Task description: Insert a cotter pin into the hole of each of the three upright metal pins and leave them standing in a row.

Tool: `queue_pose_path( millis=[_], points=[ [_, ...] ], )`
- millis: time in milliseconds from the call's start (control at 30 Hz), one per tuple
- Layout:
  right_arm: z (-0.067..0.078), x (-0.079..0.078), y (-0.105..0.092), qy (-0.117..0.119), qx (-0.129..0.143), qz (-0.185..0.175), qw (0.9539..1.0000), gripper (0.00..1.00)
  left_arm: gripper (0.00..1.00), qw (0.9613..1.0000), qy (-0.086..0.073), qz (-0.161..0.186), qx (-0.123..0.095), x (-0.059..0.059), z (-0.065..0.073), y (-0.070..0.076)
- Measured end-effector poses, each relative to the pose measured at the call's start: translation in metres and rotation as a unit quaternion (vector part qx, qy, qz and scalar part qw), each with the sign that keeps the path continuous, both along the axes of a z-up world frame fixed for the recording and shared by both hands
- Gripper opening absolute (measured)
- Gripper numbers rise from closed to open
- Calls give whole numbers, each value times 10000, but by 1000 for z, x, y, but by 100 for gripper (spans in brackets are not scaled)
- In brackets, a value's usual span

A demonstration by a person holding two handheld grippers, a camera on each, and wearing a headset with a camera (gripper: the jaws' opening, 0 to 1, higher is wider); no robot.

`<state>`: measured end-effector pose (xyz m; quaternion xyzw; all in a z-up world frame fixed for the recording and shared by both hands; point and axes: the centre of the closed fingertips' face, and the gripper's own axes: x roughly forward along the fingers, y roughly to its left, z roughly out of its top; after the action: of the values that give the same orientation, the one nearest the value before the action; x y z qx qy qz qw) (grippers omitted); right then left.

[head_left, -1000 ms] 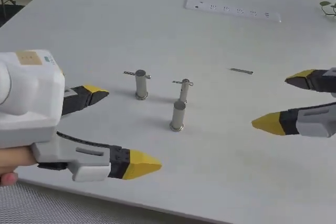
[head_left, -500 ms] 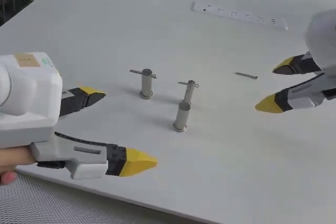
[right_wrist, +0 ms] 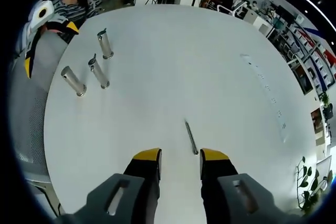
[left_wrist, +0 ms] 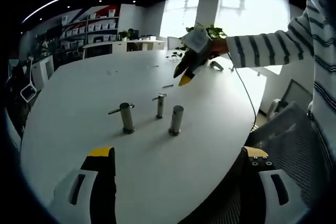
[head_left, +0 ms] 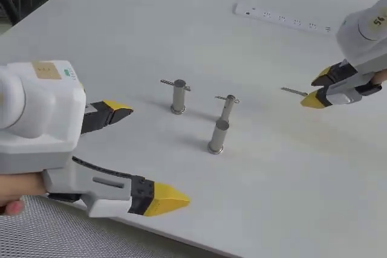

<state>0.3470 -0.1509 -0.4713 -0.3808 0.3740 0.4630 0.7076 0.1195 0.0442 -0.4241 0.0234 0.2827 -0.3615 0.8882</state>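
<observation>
The rear pin (head_left: 178, 96) and middle pin (head_left: 227, 108), frame centre, carried cotters (head_left: 171, 83); the front pin (head_left: 218, 136) stood bare. The last cotter (head_left: 294, 91) lay on the table (head_left: 272, 197) at right, ahead of the right tool's (head_left: 314, 90) parted jaws; the left tool (head_left: 152, 154) gaped empty.

On the table (head_left: 121, 28) we see three pins standing: the left pin (head_left: 178, 96) and the middle pin (head_left: 228, 108) behind, the front pin (head_left: 218, 136) nearer us. A loose cotter pin (head_left: 294, 91) lies to their right, just in front of our right gripper (head_left: 312, 90). The power strip (head_left: 281, 18) lies far behind.
</observation>
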Motion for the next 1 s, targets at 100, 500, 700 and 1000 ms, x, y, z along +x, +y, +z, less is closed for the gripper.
queue_pose_path(
  millis=[100, 500, 700, 1000],
  points=[
    [-4, 8, 0, -26, -105, 39, 9999, 19, 99, 10000, 9, 36, 7, -1, 0, 2],
    [-22, 18, 1, 100, -474, 235, 9985, 9, 98, 9999, 79, 119, -39, -3, -3, 4],
    [-25, 18, 0, 183, -604, 342, 9974, 7, 96, 9996, 80, 251, -100, -2, -2, 7],
    [-24, 5, 6, 425, -692, 637, 9947, 0, 95, 9994, 136, 293, -77, -4, -1, 11]
  ],
)
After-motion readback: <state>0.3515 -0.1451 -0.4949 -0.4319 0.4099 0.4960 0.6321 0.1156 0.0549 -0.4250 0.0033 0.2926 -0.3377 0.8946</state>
